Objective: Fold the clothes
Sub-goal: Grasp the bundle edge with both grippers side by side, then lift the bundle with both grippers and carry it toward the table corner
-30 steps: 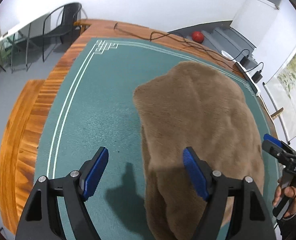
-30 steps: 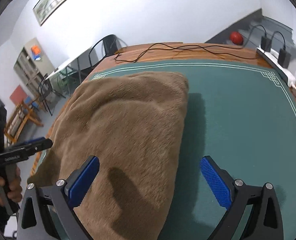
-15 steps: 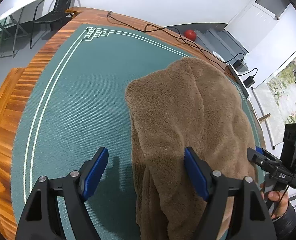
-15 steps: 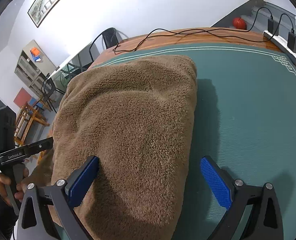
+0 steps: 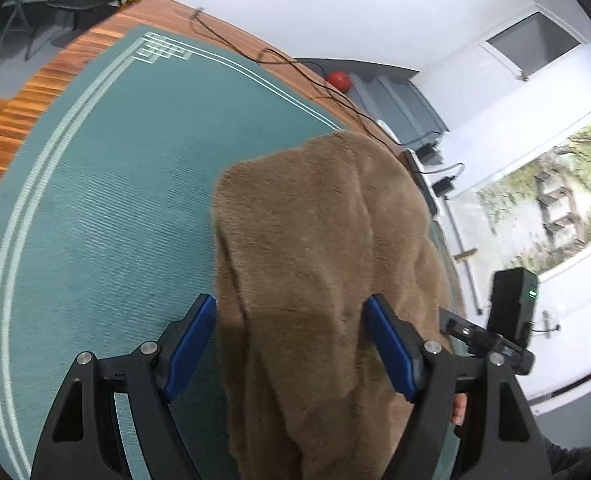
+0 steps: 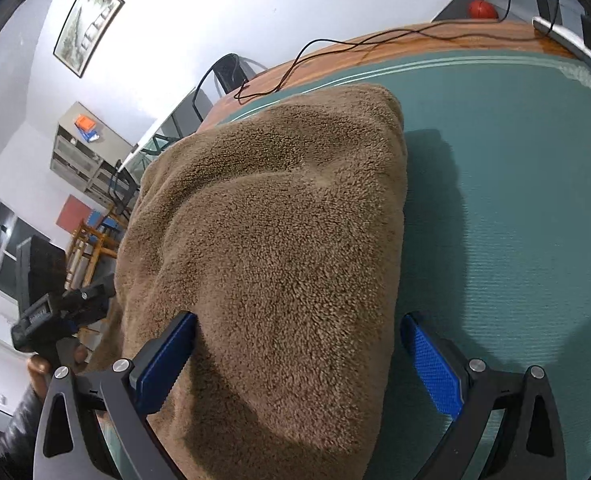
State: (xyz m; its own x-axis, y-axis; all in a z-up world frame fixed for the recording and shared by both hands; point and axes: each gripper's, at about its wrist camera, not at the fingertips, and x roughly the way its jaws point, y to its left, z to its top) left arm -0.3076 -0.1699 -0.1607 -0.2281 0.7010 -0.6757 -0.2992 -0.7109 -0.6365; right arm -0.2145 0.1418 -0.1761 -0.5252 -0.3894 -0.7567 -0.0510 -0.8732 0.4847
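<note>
Both grippers gape wide, gripping nothing: left gripper (image 5: 289,344) and right gripper (image 6: 295,360) each straddle the fuzzy brown fleece garment (image 6: 279,248), bunched on the green-matted counter (image 6: 515,220). I'd pinch edges evenly w/ both, keep layers aligned. No legible writing.
</note>
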